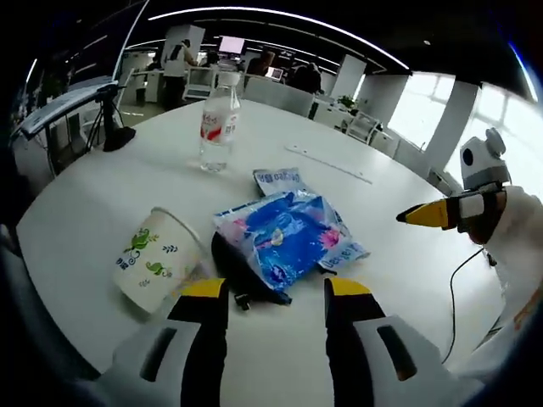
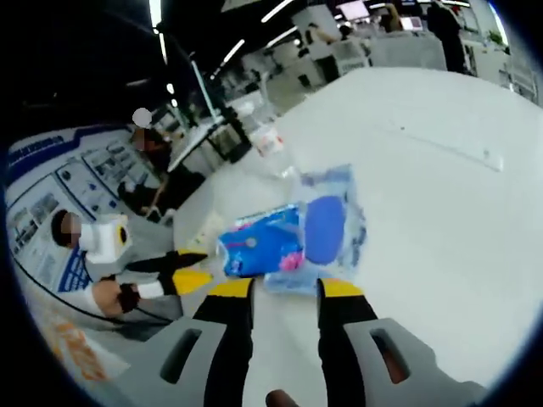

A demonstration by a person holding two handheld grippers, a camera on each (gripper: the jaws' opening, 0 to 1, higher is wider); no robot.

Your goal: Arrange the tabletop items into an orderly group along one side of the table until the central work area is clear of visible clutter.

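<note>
On the round white table (image 1: pixel 102 195) lies a pile of blue plastic packets (image 1: pixel 284 233), with a smaller blue packet (image 1: pixel 278 179) just behind it. A black item (image 1: pixel 231 270) pokes out from under the pile. A paper cup (image 1: pixel 157 259) with green print lies on its side to the left. A clear water bottle (image 1: pixel 219 119) stands farther back. My left gripper (image 1: pixel 276 288) is open just short of the pile, holding nothing. My right gripper (image 2: pixel 285 288) is open too, right in front of the blue packets (image 2: pixel 263 242); it enters the left gripper view (image 1: pixel 433 214) from the right.
A clear ruler (image 1: pixel 327 161) lies flat beyond the packets, also visible as a ruler (image 2: pixel 450 148) in the right gripper view. A black stand (image 1: pixel 114 136) sits at the table's far left edge. Office desks and people fill the background. A cable (image 1: pixel 454 288) hangs off the right edge.
</note>
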